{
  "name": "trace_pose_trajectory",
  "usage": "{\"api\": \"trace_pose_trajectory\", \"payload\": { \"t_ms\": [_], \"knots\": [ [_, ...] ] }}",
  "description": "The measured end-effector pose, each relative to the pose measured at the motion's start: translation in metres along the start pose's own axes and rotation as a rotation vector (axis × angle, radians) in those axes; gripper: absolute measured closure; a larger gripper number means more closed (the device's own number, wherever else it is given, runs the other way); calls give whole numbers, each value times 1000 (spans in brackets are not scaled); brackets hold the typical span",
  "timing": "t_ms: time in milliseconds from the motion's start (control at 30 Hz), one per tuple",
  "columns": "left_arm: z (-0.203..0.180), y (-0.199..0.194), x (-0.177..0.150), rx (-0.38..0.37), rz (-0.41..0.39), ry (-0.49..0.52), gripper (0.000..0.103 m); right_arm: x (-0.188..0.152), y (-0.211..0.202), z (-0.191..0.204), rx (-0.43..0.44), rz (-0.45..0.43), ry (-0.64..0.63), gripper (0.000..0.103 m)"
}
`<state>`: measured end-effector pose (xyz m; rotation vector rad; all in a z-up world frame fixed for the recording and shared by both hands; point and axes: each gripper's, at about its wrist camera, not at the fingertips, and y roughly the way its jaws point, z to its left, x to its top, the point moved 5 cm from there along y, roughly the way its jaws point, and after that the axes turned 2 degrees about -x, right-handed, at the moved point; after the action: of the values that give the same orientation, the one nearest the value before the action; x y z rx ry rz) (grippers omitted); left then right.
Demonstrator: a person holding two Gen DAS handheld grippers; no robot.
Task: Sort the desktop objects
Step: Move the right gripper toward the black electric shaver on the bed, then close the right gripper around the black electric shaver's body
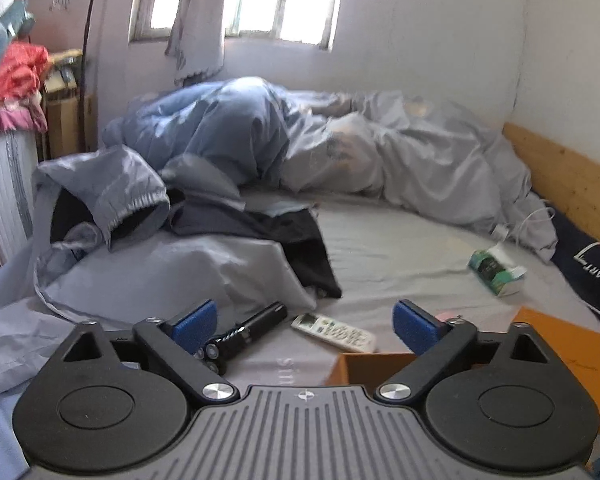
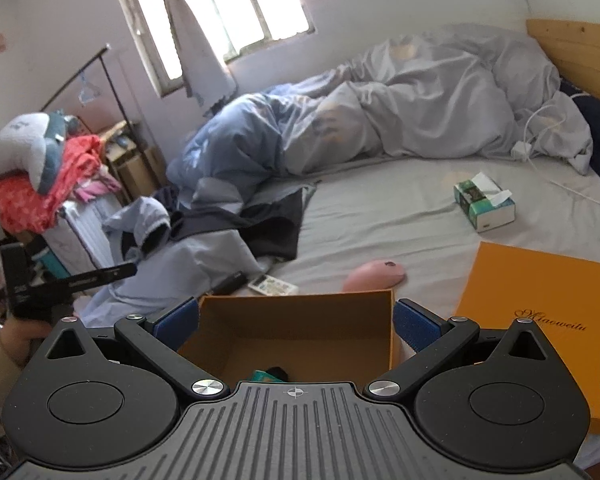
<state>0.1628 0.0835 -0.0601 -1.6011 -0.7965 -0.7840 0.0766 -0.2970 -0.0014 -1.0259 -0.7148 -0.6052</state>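
On the grey bed sheet lie a black electric shaver (image 1: 245,334) and a white remote control (image 1: 334,332), side by side. My left gripper (image 1: 304,326) is open and empty, just above and before them. An open orange box (image 2: 295,334) sits below my right gripper (image 2: 295,324), which is open and empty; a small green and black item (image 2: 269,375) lies inside the box. A pink mouse (image 2: 374,276) lies just beyond the box. The shaver (image 2: 229,282) and the remote (image 2: 271,285) also show in the right wrist view.
The box's orange lid (image 2: 540,320) lies to the right. A green tissue pack (image 2: 484,202) sits farther back on the sheet. Crumpled duvet (image 2: 420,108) and a grey jacket (image 1: 147,216) cover the far and left side. A white charger cable (image 2: 540,136) trails near the wooden headboard (image 2: 580,56).
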Motion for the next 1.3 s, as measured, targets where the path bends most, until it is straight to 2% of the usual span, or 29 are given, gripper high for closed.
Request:
{"api": "trace_pose_trajectory", "payload": {
  "t_ms": [233,300,367,600,667,800,867,933,1133,1300],
  "knots": [
    [31,39,-8,4,46,-48,9,26,53,19,33,49,-72,0],
    [39,46,-12,0,54,-68,9,20,65,31,73,59,-123,0],
    [47,55,-13,0,61,-83,9,29,87,48,131,73,-178,0],
    [72,80,-22,3,90,-123,9,59,188,95,261,167,-338,2],
    [80,86,-26,3,97,-151,9,66,219,103,280,204,-346,11],
    [91,103,-32,1,114,-186,9,81,282,119,319,277,-360,17],
    [96,111,-35,3,124,-202,9,88,313,127,339,314,-367,28],
    [101,118,-38,10,134,-228,9,77,311,134,369,351,-359,29],
    [114,133,-46,-1,130,-336,9,70,382,150,371,446,-382,37],
    [115,146,-52,-9,135,-405,9,53,422,158,368,531,-417,40]
  ]
}}
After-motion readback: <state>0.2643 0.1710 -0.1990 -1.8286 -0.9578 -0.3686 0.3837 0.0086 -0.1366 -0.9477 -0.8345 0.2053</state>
